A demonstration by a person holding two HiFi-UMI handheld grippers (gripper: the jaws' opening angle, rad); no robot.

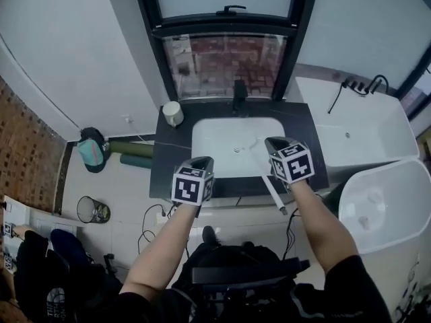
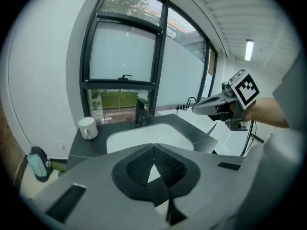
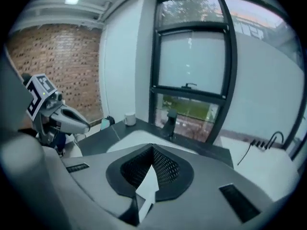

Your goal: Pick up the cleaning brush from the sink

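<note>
The white sink (image 1: 222, 147) lies in a dark countertop (image 1: 168, 160) below me. My right gripper (image 1: 273, 143) hangs over the basin's right side, shut on the cleaning brush (image 1: 275, 192). The brush's thin white handle slants back past the counter's front edge. In the right gripper view this white handle (image 3: 146, 188) is clamped between the closed jaws of the right gripper (image 3: 152, 147). My left gripper (image 1: 202, 161) hovers over the sink's front left edge. Its jaws (image 2: 153, 146) meet with nothing in them. The left gripper view shows the right gripper (image 2: 194, 110) level above the counter.
A black faucet (image 1: 239, 94) stands behind the basin, under a window. A white cup (image 1: 173, 113) sits at the counter's back left corner. A white tub (image 1: 363, 130) and a white appliance (image 1: 390, 214) stand to the right. A wire bin (image 1: 92, 209) and cables lie on the floor.
</note>
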